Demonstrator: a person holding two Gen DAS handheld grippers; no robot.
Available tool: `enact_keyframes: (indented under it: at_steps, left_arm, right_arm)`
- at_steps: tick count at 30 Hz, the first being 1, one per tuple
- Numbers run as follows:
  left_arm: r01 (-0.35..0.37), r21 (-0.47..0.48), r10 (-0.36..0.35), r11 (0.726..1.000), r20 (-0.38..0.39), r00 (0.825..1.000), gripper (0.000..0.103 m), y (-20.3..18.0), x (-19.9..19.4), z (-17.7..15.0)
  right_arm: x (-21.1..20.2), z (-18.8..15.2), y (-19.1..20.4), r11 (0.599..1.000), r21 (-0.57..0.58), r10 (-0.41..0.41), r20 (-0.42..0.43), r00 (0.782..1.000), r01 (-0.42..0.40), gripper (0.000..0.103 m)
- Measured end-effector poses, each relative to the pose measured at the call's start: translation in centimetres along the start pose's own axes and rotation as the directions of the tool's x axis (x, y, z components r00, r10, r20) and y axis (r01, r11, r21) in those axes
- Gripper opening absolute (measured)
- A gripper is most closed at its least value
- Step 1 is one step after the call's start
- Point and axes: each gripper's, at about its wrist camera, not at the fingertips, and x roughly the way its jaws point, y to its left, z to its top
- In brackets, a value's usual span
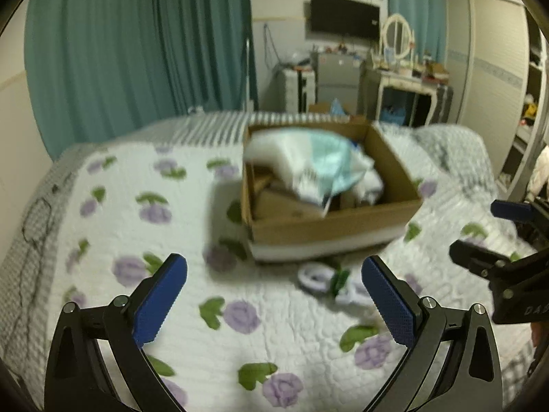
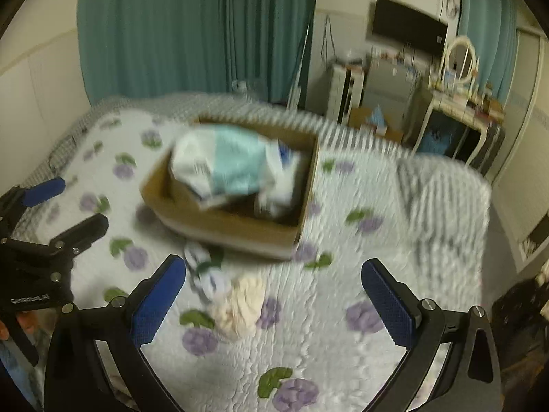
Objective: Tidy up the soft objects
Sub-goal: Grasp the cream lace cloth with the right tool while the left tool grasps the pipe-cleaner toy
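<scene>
A cardboard box [image 1: 343, 230] stands on the bed and holds white and light-blue soft items [image 1: 319, 161]; it also shows in the right wrist view [image 2: 240, 230]. A small white and purple soft item [image 1: 326, 279] lies on the quilt just in front of the box. In the right wrist view the same item [image 2: 209, 274] lies beside a cream soft bundle [image 2: 240, 305]. My left gripper [image 1: 274, 304] is open and empty above the quilt. My right gripper [image 2: 274, 304] is open and empty, just short of the cream bundle. Both views are blurred.
The bed carries a white quilt with purple flowers [image 1: 137, 189]. Teal curtains [image 1: 137, 51] hang behind it. A dressing table with a mirror [image 1: 405, 79], drawers and a wall screen [image 1: 343, 17] stand beyond the bed. A wardrobe [image 1: 497, 68] is at the right.
</scene>
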Motion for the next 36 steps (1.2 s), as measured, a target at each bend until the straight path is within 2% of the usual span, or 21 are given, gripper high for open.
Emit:
enact_keyframes:
  at_steps: [4, 7, 11, 13, 14, 15, 16, 18, 22, 29, 34, 36]
  left_arm:
    - [0.0, -0.019, -0.001, 1.0, -0.05, 0.999, 0.103, 0.0, 3.1, -2.5]
    - [-0.007, -0.03, 0.004, 1.0, -0.097, 0.995, 0.103, 0.2, 4.6, -3.9]
    - [0.013, -0.051, -0.019, 0.999, -0.118, 0.993, 0.103, 0.5, 5.4, -4.7]
    - [0.013, -0.05, -0.02, 0.999, -0.132, 0.991, 0.103, 0.6, 5.7, -4.9]
    - [0.014, -0.048, -0.02, 0.999, -0.135, 0.991, 0.103, 0.5, 5.8, -4.9]
    - [0.015, -0.045, -0.021, 0.999, -0.135, 0.991, 0.103, 0.4, 5.8, -4.8]
    - [0.018, -0.041, -0.023, 0.999, -0.127, 0.992, 0.103, 0.2, 5.5, -4.8]
    - [0.021, -0.027, -0.024, 0.999, -0.113, 0.993, 0.103, -0.2, 5.1, -4.6]
    - [0.039, 0.003, -0.038, 0.999, -0.102, 0.994, 0.103, -1.2, 4.4, -3.8]
    - [0.077, -0.054, -0.085, 0.996, -0.161, 0.983, 0.102, -3.8, 6.4, -2.2]
    - [0.05, -0.077, -0.066, 0.996, -0.211, 0.975, 0.101, -5.5, 9.5, -2.5]
    - [0.048, -0.069, -0.063, 0.996, -0.234, 0.97, 0.095, -5.9, 10.6, -2.8]
  right_arm:
    - [4.8, -2.4, 0.7, 0.999, -0.029, 0.016, -0.057, 0.998, -0.018, 0.103]
    - [8.1, -4.3, 1.8, 0.996, -0.071, 0.044, -0.121, 0.992, -0.053, 0.095]
    - [11.1, -6.2, 2.7, 0.989, -0.088, 0.101, -0.214, 0.972, -0.122, 0.071]
    - [12.3, -6.8, 2.6, 0.989, -0.071, 0.107, -0.256, 0.961, -0.129, 0.06]
    - [12.6, -7.1, 2.5, 0.989, -0.061, 0.115, -0.272, 0.955, -0.136, 0.048]
    - [12.7, -7.2, 2.5, 0.988, -0.056, 0.125, -0.273, 0.954, -0.145, 0.041]
    - [12.5, -7.2, 2.5, 0.987, -0.056, 0.129, -0.268, 0.955, -0.149, 0.04]
    - [11.7, -7.1, 2.4, 0.989, -0.06, 0.117, -0.241, 0.963, -0.135, 0.027]
    - [9.7, -6.7, 1.8, 0.991, -0.062, 0.101, -0.195, 0.975, -0.116, 0.022]
    - [6.5, -3.5, -0.3, 0.997, -0.074, 0.03, -0.096, 0.995, -0.038, 0.021]
    - [7.2, -2.4, -1.8, 0.998, -0.063, 0.0, -0.081, 0.997, -0.005, 0.022]
    - [8.2, -3.1, -1.9, 0.998, -0.059, -0.002, -0.099, 0.995, -0.004, 0.022]
